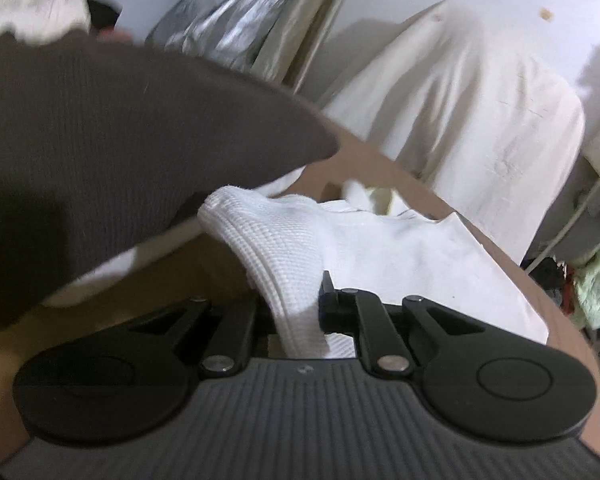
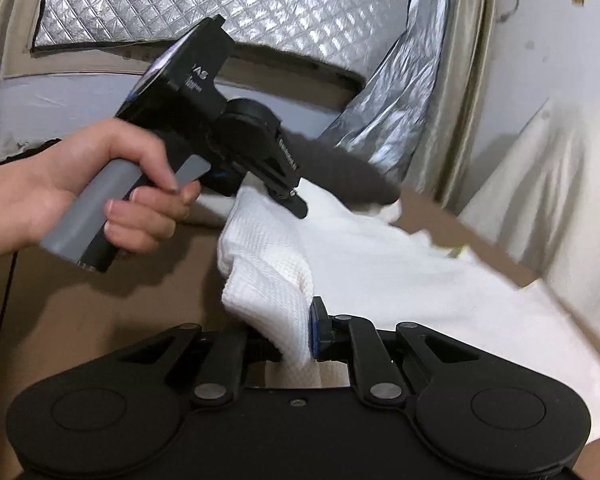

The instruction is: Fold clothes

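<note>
Two hand-held grippers are engaged on one white waffle-knit garment (image 2: 268,280), and both are clamped on its hem edge. My right hand-held gripper (image 2: 300,336) has its jaws drawn together on a bunched fold of the fabric, with the cloth pinched against the blue pad (image 2: 315,328). My left hand-held gripper (image 1: 300,312) is likewise pressed shut on a ribbed band of the same garment. In the right wrist view, my left hand (image 2: 100,200) grips the grey handle, and the gripper tip meets the cloth farther along the same edge.

The rest of the garment lies spread across the brown tabletop (image 2: 100,300), trailing away to the right. The pinched portions stand raised off the surface. A dark grey knit garment (image 1: 100,128) lies at the far side, just beside the white one, and appears to overlap its far end.

Step in hand, as I judge it: the grasp of the near edge is complete at two points, and the fold itself has not yet been laid.

Requirements for the next move, as I judge them:

1. Keep both grips firm; the waffle fabric is thick and may slip if the pinch loosens.
2. Carry both points together, at equal height, so that the edge stays straight.
3. Bring the edge across over the spread portion and set it down flat.
4. Avoid dragging the dark garment along.
</note>
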The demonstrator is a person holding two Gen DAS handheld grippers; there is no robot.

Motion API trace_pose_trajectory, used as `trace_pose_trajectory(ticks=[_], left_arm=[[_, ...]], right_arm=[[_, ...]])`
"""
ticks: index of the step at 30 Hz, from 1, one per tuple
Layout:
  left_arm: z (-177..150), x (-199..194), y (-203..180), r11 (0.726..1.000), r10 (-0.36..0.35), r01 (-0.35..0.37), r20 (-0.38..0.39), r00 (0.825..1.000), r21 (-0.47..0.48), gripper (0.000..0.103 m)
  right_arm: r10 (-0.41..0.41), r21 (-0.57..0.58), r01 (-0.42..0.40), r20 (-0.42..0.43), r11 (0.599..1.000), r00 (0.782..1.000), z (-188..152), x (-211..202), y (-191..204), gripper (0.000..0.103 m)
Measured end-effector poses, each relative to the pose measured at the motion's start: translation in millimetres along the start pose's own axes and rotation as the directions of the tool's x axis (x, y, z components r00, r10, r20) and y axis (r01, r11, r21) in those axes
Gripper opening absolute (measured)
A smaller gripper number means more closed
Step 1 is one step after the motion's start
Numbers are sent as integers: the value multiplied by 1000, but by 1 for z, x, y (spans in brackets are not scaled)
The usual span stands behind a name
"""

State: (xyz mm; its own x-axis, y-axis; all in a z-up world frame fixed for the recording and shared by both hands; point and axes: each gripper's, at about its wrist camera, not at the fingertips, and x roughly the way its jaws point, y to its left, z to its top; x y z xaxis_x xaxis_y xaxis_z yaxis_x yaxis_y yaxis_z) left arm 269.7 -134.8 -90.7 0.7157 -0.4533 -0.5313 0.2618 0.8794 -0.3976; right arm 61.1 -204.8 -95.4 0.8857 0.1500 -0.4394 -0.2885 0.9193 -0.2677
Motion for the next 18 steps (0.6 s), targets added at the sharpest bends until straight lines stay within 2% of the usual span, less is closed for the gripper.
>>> trace_pose_trajectory(ticks=[3,7,9,10,13,16,18], left_arm=[[-6,-16,-5,999,10,-8,-33,999,52,9],[-8,-46,6,998,-51,50,-52,997,-26,9],[-7,-66,10,994,-83,79,-43,996,-81,9],[-10,-78,9,993,-86,83,-35,996,-78,9],[-29,-112,-3,999,-31,31,-2,1000,22,9],[-45,-151,-3,999,-22,21,32,999,33,9],[-53,-184,9,999,-39,40,37,999,-36,9]], right_arm=[[8,27,-8,-7,1000,1000,3,-12,-2,13],[27,12,-27,-7,1000,1000,2,-32,3,13],[53,40,-52,-10,998,999,3,-45,4,13],[64,52,-63,-11,997,998,3,-51,6,13],[98,62,-97,-13,993,995,5,-69,13,13],[171,76,-169,-18,983,985,10,-88,24,13],[251,128,-246,-22,961,968,16,-102,27,13]])
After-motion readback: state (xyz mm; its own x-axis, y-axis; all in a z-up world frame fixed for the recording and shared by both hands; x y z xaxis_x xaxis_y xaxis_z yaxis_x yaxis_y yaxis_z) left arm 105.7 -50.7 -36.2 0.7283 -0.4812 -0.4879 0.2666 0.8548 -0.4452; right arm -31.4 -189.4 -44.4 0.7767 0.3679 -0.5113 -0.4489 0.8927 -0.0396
